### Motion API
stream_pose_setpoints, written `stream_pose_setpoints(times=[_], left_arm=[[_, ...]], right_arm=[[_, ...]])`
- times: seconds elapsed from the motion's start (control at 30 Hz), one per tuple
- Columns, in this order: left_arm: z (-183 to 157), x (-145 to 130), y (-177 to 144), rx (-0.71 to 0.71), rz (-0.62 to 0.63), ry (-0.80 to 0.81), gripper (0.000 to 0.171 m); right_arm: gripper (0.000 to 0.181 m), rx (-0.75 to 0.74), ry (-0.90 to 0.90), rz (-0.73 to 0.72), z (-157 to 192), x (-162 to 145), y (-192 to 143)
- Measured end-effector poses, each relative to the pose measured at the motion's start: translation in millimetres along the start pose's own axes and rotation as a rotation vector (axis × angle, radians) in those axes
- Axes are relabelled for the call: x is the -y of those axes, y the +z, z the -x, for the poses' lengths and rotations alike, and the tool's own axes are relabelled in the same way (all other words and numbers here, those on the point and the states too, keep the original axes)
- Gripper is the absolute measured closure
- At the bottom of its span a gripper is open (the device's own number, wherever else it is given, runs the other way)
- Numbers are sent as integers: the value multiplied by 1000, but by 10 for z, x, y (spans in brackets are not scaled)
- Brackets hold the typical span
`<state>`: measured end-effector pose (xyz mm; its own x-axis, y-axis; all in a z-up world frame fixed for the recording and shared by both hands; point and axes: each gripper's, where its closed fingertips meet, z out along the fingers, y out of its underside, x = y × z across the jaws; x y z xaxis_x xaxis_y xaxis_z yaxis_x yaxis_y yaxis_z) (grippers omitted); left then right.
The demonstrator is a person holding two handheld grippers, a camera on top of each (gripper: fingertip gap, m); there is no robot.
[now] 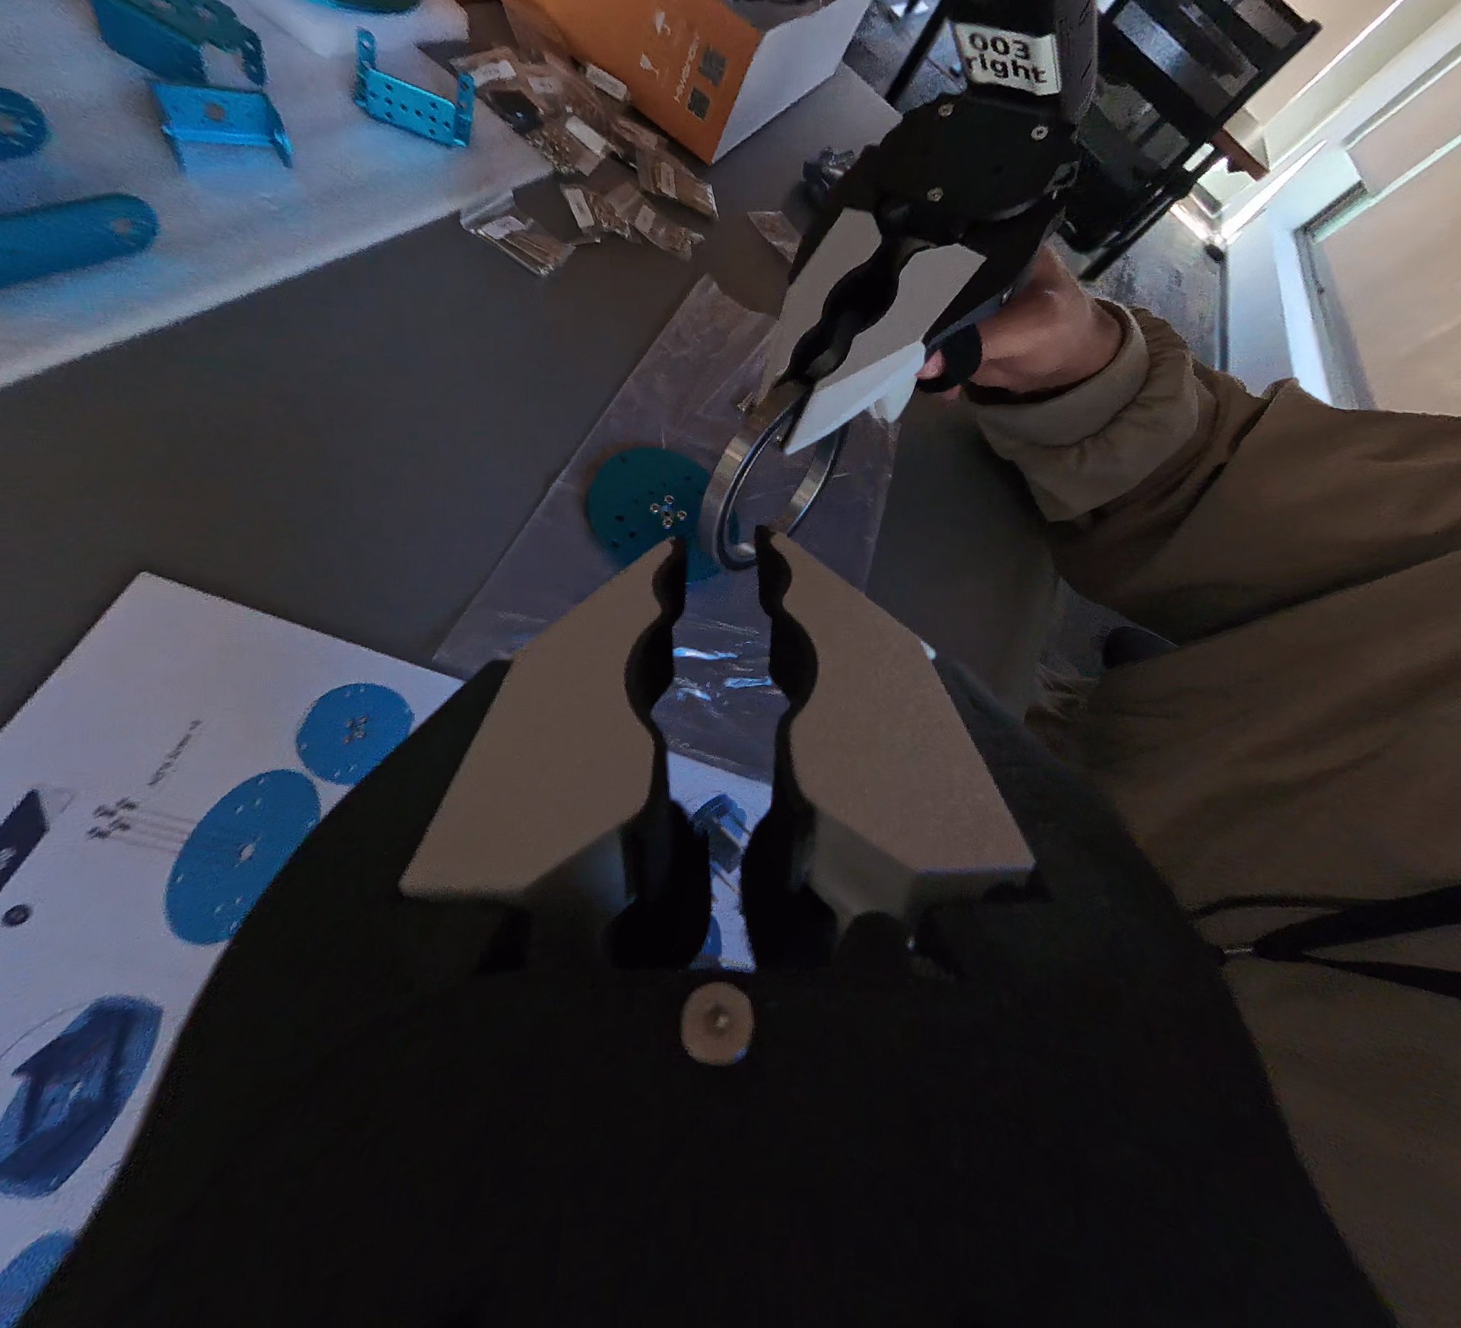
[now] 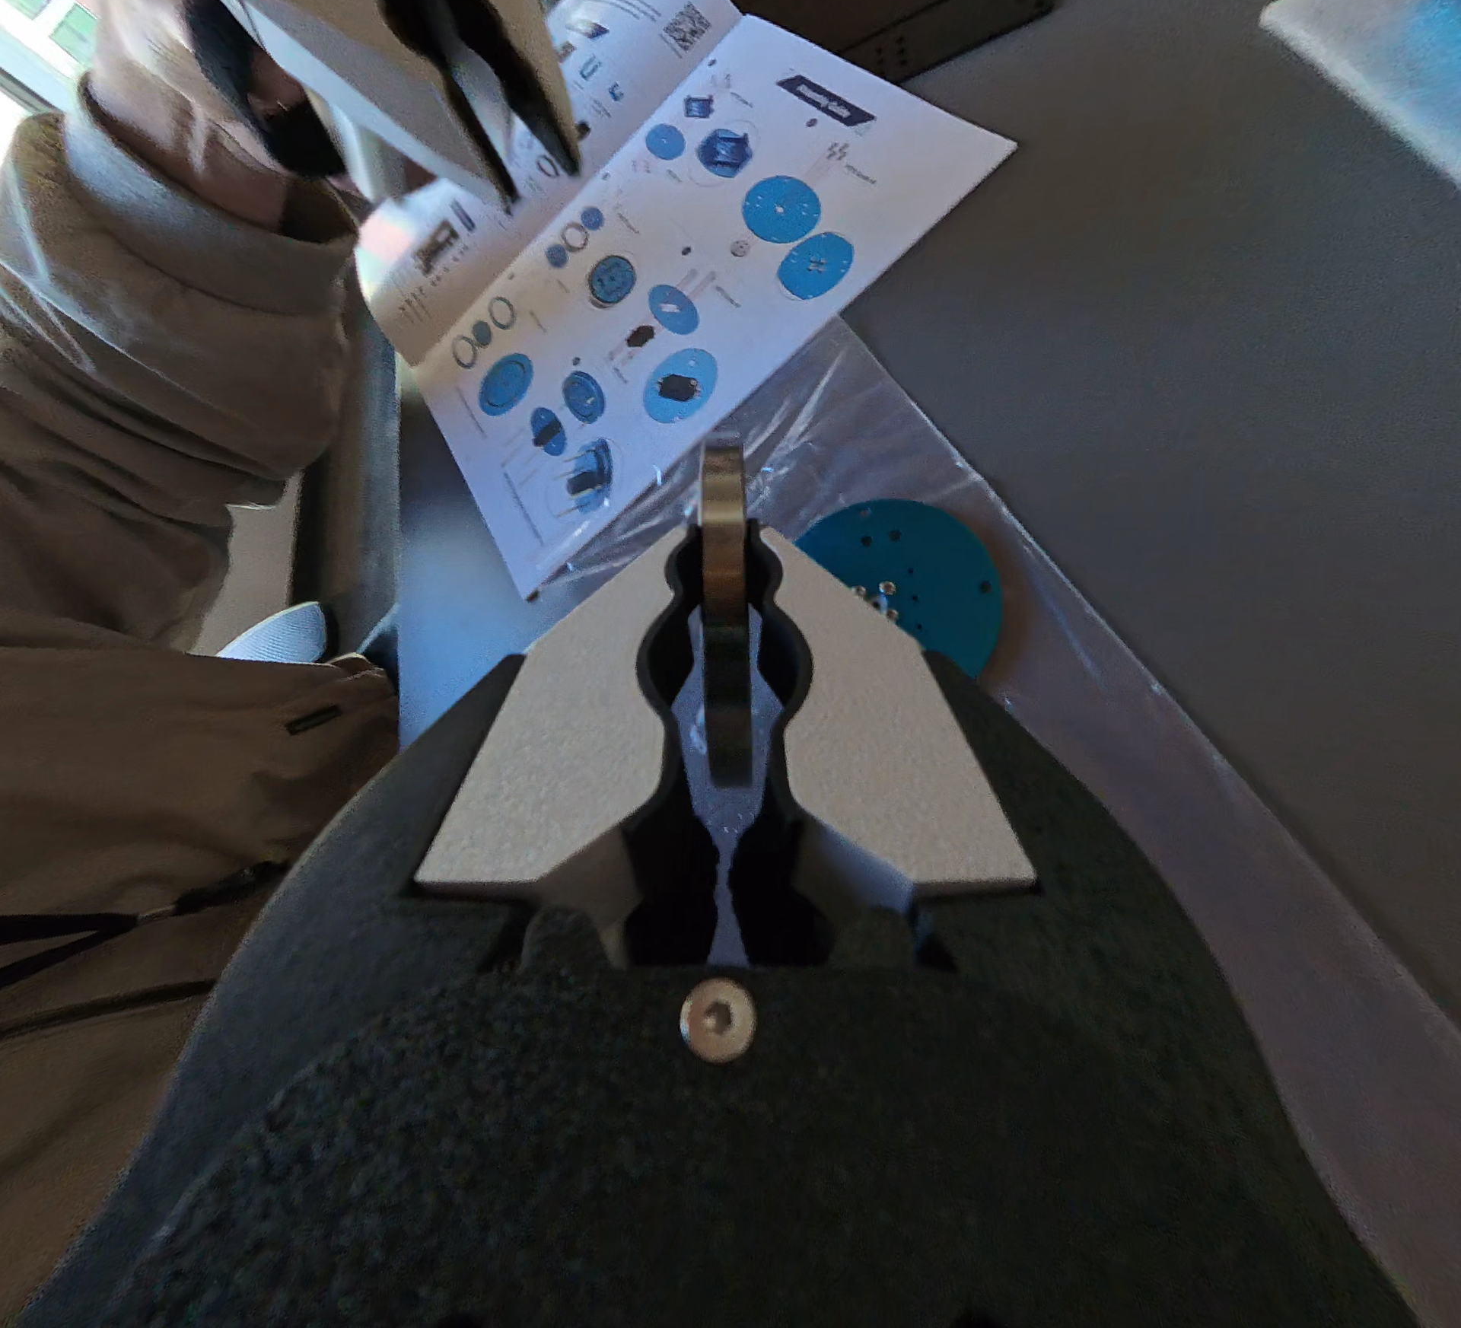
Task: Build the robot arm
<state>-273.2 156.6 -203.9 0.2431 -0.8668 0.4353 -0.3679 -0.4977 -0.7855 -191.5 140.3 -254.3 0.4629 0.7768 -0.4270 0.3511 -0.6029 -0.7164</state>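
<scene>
Right claw (image 2: 722, 547) grips metal ring (image 2: 722, 499) above blue disc (image 2: 933, 578), booklet (image 2: 790, 199) beyond.

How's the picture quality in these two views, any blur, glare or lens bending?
Left wrist view: blown-out windows top right; the blue metal parts at the edges are smeared; the table edge bows from the wide lens; the left gripper is dark. Right wrist view: the metal ring in the right gripper is fairly sharp; the booklet is softer; the other gripper top left is blurred.
</scene>
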Motion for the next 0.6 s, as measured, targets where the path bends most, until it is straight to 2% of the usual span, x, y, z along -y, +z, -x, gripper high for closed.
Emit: stream_pose_setpoints(times=[0.17,0.23,0.33,0.5,0.6], left_arm=[[-191,-141,-630,163,-105,128,153],[-338,-307,-902,237,-168,165,151],[-582,-696,-1182,325,-262,165,146],[-776,-1483,-1270,526,-347,94,141],[-889,-1758,-1175,531,-426,-18,141]], right_arm=[[172,-69,-94,19,122,70,-189],[172,-68,-116,12,222,132,-241],[172,-54,-135,18,345,170,-215],[172,-21,-137,25,474,187,-35],[173,-14,-126,15,493,191,61]])
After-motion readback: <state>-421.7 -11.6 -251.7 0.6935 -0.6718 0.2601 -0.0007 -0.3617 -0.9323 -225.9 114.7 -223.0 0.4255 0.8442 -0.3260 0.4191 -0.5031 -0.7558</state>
